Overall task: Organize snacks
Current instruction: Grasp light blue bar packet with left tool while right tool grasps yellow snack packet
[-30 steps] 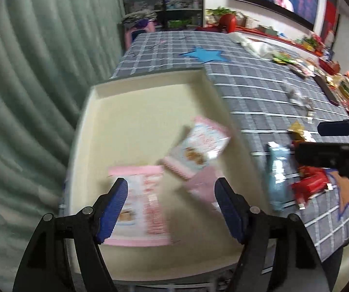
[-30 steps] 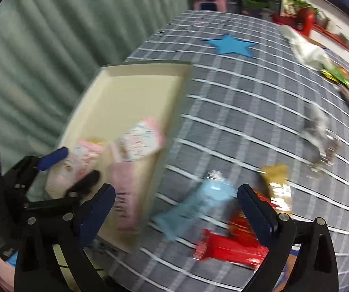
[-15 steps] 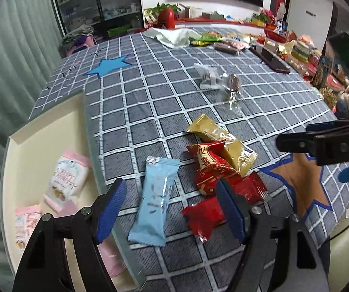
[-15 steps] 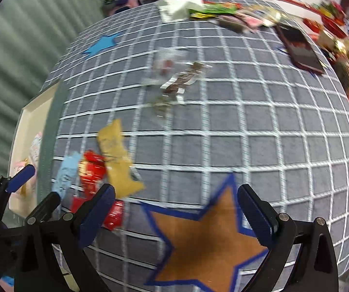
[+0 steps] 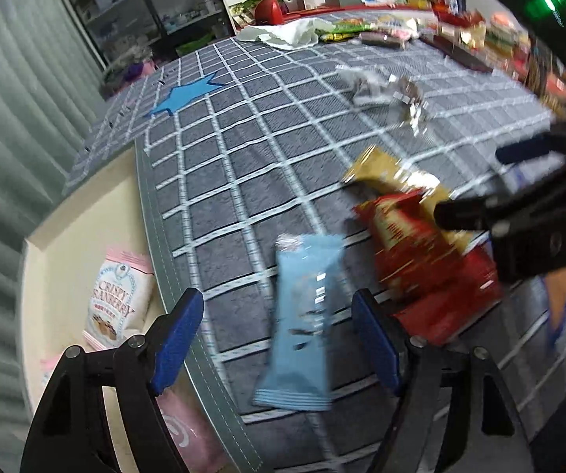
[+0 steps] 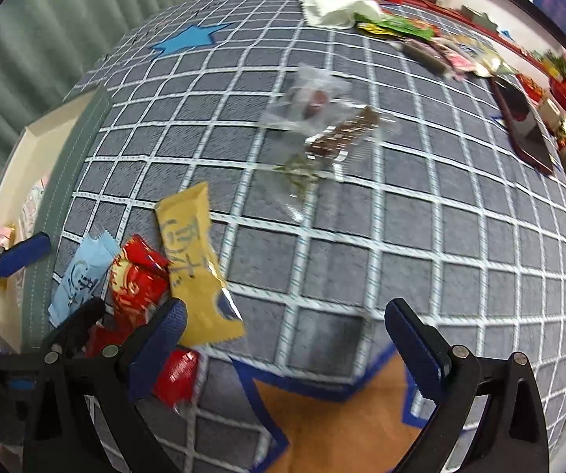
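Observation:
A light blue snack bar [image 5: 304,315] lies on the grey checked cloth between the open fingers of my left gripper [image 5: 279,339]. Red packets [image 5: 413,252] and a gold packet [image 5: 397,177] lie just right of it. The cream tray [image 5: 66,244] at the left holds pink-and-white snack packs [image 5: 115,299]. My right gripper [image 6: 283,339] is open and empty over the cloth, with the gold packet [image 6: 194,260], red packets [image 6: 137,280] and blue bar [image 6: 80,276] at its left finger. The left gripper [image 6: 23,256] shows at the far left of the right wrist view.
Clear wrappers [image 6: 322,126] lie mid-table. A white cloth [image 6: 330,6], more snacks [image 6: 440,47] and a dark phone [image 6: 523,126] lie at the far and right edges. An orange star patch [image 6: 334,425] is near the front edge. Curtains hang left.
My left gripper has swung right from over the tray to over the blue bar and come closer to it. My right gripper has swung right, then drifted back toward the snack pile.

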Demonstrator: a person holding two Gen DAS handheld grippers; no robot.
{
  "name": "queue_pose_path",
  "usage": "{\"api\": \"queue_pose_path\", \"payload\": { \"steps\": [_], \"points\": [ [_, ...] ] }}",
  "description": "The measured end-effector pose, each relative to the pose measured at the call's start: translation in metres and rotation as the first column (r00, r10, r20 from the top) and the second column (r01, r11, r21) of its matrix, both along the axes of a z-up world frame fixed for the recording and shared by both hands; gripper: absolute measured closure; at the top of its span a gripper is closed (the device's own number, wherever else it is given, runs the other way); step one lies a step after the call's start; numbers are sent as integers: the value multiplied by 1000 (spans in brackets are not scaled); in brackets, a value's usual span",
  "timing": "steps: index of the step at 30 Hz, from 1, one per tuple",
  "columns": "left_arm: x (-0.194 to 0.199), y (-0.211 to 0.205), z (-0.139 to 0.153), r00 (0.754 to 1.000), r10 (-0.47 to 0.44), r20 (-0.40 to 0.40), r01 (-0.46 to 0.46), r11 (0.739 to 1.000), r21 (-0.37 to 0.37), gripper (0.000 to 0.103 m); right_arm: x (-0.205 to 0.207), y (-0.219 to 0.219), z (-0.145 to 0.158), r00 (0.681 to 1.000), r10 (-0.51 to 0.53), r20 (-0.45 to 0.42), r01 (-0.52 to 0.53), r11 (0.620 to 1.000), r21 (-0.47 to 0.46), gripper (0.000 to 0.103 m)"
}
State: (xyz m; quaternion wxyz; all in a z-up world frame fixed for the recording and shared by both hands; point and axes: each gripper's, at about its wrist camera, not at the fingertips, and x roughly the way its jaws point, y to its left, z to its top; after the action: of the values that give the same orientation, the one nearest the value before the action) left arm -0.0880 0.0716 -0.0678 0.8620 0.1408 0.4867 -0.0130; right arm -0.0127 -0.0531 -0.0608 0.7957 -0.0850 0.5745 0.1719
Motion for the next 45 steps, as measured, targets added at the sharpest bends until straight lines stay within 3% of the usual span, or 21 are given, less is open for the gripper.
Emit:
{"api": "queue_pose_path", "payload": {
  "steps": [10,15,23,28,31,33,34,35,36,39,45],
  "points": [
    [11,10,-1,1000,20,-21,-21,998,-55,19,18,40,-10,998,52,22,-51,997,-51,2],
    [16,20,-3,998,54,-42,-59,989,-136,18,27,37,-11,999,29,19,-28,998,-50,2],
    [12,16,-3,998,68,-18,-70,990,-123,18,27,21,-12,999,42,26,-40,997,-65,1],
    [14,16,-3,995,94,-43,-99,987,-129,18,16,26,-10,998,52,35,-50,997,-61,2],
    [13,16,-2,993,85,-85,-100,975,-201,37,10,33,-5,995,81,54,-78,995,-55,25],
    [13,14,-1,993,79,-93,-98,972,-213,50,4,35,2,994,94,62,-91,995,-51,77],
    [11,11,0,994,68,-90,-86,972,-217,55,3,34,2,994,91,53,-88,995,-49,79],
    [9,8,1,994,64,-87,-81,974,-213,70,2,33,2,995,90,50,-88,995,-42,79],
    [6,7,2,994,63,-84,-79,974,-210,77,1,31,2,995,86,45,-85,996,-29,79],
    [1,11,4,993,73,-89,-93,965,-246,78,-4,17,4,998,63,1,-63,996,62,79],
    [-8,19,26,994,98,-38,-105,952,-287,78,-11,1,22,999,42,10,-43,991,123,79]
  ]
}}
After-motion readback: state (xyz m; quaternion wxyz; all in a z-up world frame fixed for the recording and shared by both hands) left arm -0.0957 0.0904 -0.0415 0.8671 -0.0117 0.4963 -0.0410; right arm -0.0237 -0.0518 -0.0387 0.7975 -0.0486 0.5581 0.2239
